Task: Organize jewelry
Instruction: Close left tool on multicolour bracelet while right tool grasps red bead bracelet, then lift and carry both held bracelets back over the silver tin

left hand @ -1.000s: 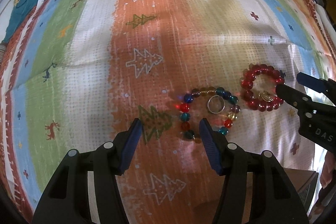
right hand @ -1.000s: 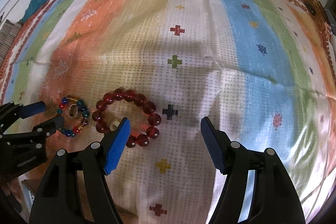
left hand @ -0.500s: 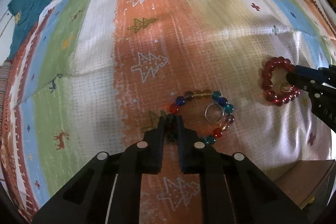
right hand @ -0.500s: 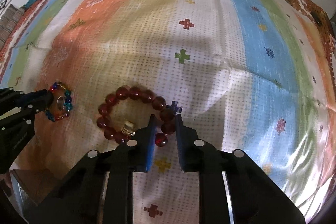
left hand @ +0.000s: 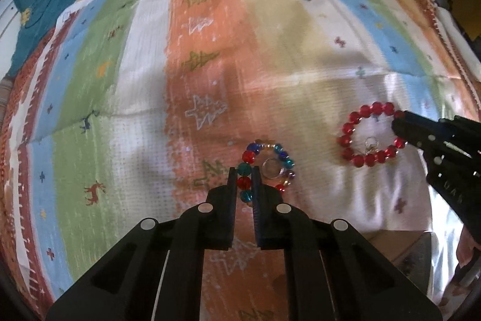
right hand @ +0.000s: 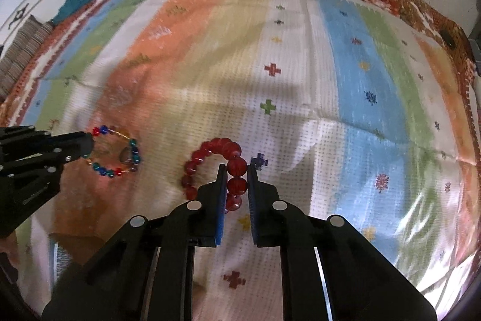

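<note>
A multicoloured bead bracelet (left hand: pixel 279 154) hangs from my left gripper (left hand: pixel 244 174), which is shut on its near beads and holds it above the striped cloth; a silver ring (left hand: pixel 270 168) hangs with it. My right gripper (right hand: pixel 237 170) is shut on a red bead bracelet (right hand: pixel 210 154) and holds it up, tilted. In the left wrist view the red bracelet (left hand: pixel 357 122) hangs from the right gripper's tip (left hand: pixel 399 122) with a small gold charm (left hand: pixel 371 144) inside it. In the right wrist view the multicoloured bracelet (right hand: pixel 120 167) hangs from the left gripper (right hand: pixel 87 145).
A striped, patterned cloth (left hand: pixel 210 20) covers the surface. A teal garment (left hand: pixel 45 8) lies at the far left corner. A brown cardboard box (left hand: pixel 399 248) sits below the cloth's near edge, under the right gripper.
Both grippers closed on their bracelets about half a second ago and have since lifted them off the cloth. The two bracelets have moved further apart.
</note>
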Demonstrator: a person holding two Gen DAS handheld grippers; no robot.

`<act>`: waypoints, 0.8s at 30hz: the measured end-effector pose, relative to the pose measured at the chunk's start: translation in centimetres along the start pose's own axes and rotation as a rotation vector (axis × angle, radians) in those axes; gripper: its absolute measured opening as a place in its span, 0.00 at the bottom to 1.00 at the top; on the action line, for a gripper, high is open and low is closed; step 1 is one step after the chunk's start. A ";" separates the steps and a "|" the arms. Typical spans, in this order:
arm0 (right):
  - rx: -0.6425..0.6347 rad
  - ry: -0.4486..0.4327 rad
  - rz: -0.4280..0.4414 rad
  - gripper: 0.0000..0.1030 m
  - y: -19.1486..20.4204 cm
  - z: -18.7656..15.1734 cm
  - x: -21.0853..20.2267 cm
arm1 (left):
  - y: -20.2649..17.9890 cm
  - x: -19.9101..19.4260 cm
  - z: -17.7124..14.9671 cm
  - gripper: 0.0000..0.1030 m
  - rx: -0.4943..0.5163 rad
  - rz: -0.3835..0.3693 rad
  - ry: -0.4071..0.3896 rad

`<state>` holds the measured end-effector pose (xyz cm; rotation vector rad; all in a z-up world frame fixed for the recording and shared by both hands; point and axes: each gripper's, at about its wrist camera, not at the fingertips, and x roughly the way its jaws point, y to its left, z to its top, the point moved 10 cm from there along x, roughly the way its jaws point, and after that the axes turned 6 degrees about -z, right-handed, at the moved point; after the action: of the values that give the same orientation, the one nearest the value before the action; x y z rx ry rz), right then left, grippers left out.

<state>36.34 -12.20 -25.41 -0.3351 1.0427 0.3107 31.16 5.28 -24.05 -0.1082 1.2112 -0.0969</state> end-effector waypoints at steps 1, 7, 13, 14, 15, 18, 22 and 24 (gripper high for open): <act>-0.002 -0.008 0.003 0.14 0.1 0.1 -0.4 | -0.3 -0.3 0.1 0.08 0.000 -0.005 -0.007; 0.007 -0.038 0.020 0.14 0.1 0.5 -1.5 | -0.9 -1.2 0.5 0.08 -0.007 -0.021 -0.025; 0.018 -0.054 0.025 0.14 0.0 0.8 -2.3 | -1.4 -2.0 0.5 0.08 0.003 -0.018 -0.036; 0.019 -0.056 0.027 0.14 0.1 0.8 -2.4 | -1.5 -2.3 0.5 0.08 0.005 -0.017 -0.041; 0.020 -0.057 0.029 0.14 0.1 0.8 -2.5 | -1.5 -2.5 0.5 0.08 0.007 -0.017 -0.045; 0.021 -0.065 0.034 0.14 0.2 0.7 -3.1 | -1.8 -3.3 0.5 0.08 0.010 -0.019 -0.058; 0.021 -0.078 0.033 0.14 0.3 0.4 -4.1 | -2.0 -4.2 0.3 0.08 0.011 -0.020 -0.068; 0.018 -0.087 0.033 0.14 0.4 0.4 -4.7 | -2.0 -4.6 0.2 0.08 0.010 -0.021 -0.071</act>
<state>34.26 -12.10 -21.19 -0.2861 0.9660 0.3426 29.70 3.86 -19.49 -0.1143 1.1383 -0.1166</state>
